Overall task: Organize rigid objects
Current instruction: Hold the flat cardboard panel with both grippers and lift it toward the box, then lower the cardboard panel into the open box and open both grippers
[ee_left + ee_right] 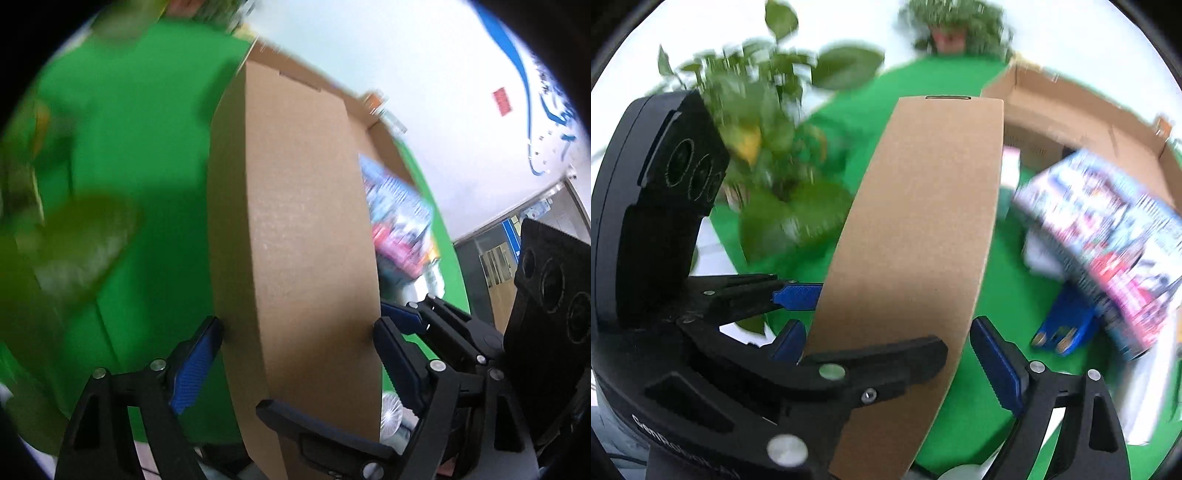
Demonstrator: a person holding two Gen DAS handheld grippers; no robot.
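A long, plain brown cardboard box point(295, 203) is held up over the green table cover point(140, 147) by both grippers. In the left wrist view my left gripper point(299, 328) has a blue pad pressed on each long side of it. My right gripper point(325, 358) clamps the same end from the right. In the right wrist view the brown box point(931, 184) runs away from the camera with my right gripper point(886, 334) shut across its width. The left gripper point(857, 319) reaches in from the left, one black finger lying across the box's face.
An open cardboard carton point(1071, 103) stands at the back right. A colourful printed box point(1108, 240) leans in front of it, and a small blue item point(1060, 328) lies on the green cover point(997, 277). Leafy plants point(768, 147) crowd the left. A potted plant point(953, 29) stands at the far edge.
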